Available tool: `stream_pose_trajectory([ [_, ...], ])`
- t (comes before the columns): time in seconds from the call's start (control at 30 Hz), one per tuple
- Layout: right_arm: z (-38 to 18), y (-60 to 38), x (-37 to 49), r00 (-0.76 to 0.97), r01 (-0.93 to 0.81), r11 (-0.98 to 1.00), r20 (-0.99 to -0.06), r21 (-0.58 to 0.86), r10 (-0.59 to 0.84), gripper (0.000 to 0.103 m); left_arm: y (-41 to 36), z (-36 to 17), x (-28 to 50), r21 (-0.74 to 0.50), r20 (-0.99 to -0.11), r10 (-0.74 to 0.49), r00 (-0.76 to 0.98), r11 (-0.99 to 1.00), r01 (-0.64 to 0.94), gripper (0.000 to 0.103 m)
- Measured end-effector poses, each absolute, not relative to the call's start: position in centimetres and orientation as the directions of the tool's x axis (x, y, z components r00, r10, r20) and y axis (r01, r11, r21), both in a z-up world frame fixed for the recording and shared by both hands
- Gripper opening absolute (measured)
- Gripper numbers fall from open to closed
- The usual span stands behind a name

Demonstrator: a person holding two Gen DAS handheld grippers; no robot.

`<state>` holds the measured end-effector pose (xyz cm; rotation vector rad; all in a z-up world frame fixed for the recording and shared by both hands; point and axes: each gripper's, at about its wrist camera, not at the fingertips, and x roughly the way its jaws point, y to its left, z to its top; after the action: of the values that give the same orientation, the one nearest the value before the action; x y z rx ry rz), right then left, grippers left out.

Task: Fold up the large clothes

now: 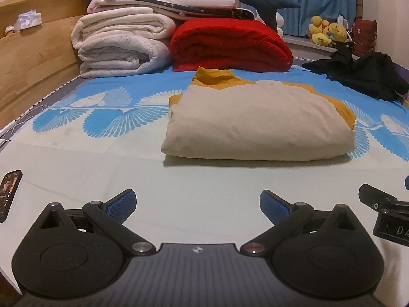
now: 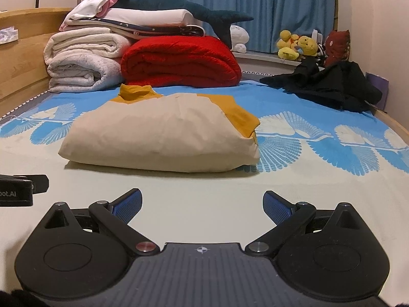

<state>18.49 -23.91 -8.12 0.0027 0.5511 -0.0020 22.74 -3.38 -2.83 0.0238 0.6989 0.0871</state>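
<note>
1. Folded on the bed (image 1: pixel 76 179), about mid-mattress, well ahead of both claws: one cream and mustard garment (image 1: pixel 258 125), a plump rectangular bundle with its collar toward the blankets.
2. Probably soft, light and limp; likely to sag and slide open if lifted by a single layer. Best pinched through all layers at the two near corners, or at the thick rolled front edge.
3. Heaped unfolded at the far right of the bed: one black garment (image 2: pixel 329 87), probably next, floppy, needing a hunt for shoulders or hem before spreading.
4. Left claw (image 1: pixel 196 202): spread wide, nothing between the blue pads, low over bare sheet.
5. Right claw (image 2: pixel 202 202): likewise spread and pinching nothing, beside the left.
6. Counted: two garments, two claws, one red blanket (image 1: pixel 230 46), two rolled white blankets (image 1: pixel 122 43), one phone (image 1: pixel 9 194) at the left edge.
</note>
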Motion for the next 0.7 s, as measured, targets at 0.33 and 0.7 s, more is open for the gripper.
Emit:
stream_pose_trajectory([
  [0.33,-8.27,-24.02,18.57,0.848,0.005,1.0,-0.53,0.01,0.001,0.1,-3.53,-2.98,22.46,0.069,-0.636,0.104,0.764,0.995,-0.078,0.103],
  [0.7,-8.54,-23.75,18.62,0.846,0.003,1.0,-0.533,0.002,-0.001,0.1,-3.66,-2.99,22.41,0.075,-0.637,0.103,0.764,0.995,-0.071,0.103],
])
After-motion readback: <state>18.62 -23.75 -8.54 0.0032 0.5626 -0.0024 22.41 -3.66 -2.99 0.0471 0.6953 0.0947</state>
